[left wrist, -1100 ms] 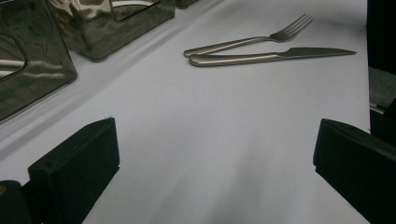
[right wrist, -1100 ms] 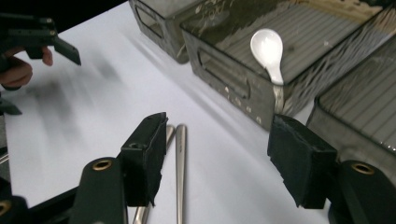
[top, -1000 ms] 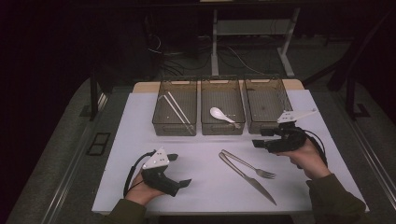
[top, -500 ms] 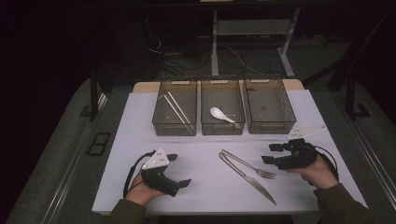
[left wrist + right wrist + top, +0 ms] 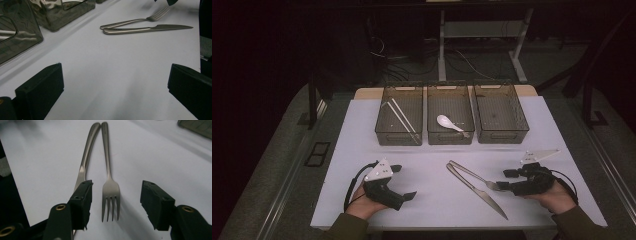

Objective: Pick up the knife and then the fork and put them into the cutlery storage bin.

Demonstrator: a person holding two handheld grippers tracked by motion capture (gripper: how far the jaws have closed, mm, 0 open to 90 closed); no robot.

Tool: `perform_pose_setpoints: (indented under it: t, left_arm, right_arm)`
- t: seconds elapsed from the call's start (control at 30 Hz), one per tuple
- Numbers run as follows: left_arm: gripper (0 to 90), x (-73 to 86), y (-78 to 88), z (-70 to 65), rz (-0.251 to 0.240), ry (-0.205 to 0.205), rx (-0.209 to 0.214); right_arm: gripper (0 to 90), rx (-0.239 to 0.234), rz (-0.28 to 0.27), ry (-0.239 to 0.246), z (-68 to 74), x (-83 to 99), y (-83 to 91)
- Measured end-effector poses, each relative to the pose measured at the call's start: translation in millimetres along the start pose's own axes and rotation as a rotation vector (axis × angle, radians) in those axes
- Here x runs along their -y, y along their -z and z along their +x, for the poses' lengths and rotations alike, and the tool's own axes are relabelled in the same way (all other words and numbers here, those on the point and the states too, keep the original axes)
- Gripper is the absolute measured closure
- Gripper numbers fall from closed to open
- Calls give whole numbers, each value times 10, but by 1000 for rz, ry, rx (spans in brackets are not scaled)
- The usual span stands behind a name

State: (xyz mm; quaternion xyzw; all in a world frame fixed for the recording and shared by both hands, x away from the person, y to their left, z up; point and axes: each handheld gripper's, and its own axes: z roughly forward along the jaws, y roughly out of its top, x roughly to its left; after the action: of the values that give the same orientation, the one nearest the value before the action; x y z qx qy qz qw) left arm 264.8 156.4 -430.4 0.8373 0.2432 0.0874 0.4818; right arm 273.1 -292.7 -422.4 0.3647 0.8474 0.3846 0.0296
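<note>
High view, left to right: left gripper (image 5: 404, 182) rests spread and empty at 7 o'clock on the table (image 5: 432, 210). Right gripper (image 5: 506, 181) at 4 o'clock, jaws apart but just been closing, straddles the fork (image 5: 110, 187) tines, knife (image 5: 86, 160) alongside. Looks like the grab step; next is squeezing shut without catching the knife.

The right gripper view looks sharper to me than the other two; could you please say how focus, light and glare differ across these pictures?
Right gripper view: the fork is crisp, the black pads slightly soft. Left gripper view: the knife is fairly sharp, with wavy glare on the smoky bin wall and the near jaws soft. High view: dim, the surroundings nearly black, the white table evenly lit with faint shadows.
</note>
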Motion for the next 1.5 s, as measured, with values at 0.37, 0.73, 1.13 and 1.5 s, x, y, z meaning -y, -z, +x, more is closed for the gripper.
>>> perform_pose_setpoints:
  t: [0.37, 0.73, 1.13, 1.5]
  left_arm:
    - [0, 2, -21, -6, 7, -3, 4]
    - [0, 2, -35, -14, 10, -8, 8]
    - [0, 1, -31, -15, 13, -7, 7]
    - [0, 0, -33, -14, 13, -11, 5]
  right_arm:
    - [556, -5, 44, -23, 1, 41, -113]
    - [638, -32, 69, -82, -56, 72, -164]
    - [677, -54, 112, -104, -45, 84, -199]
    - [688, -37, 126, -124, -26, 68, -202]
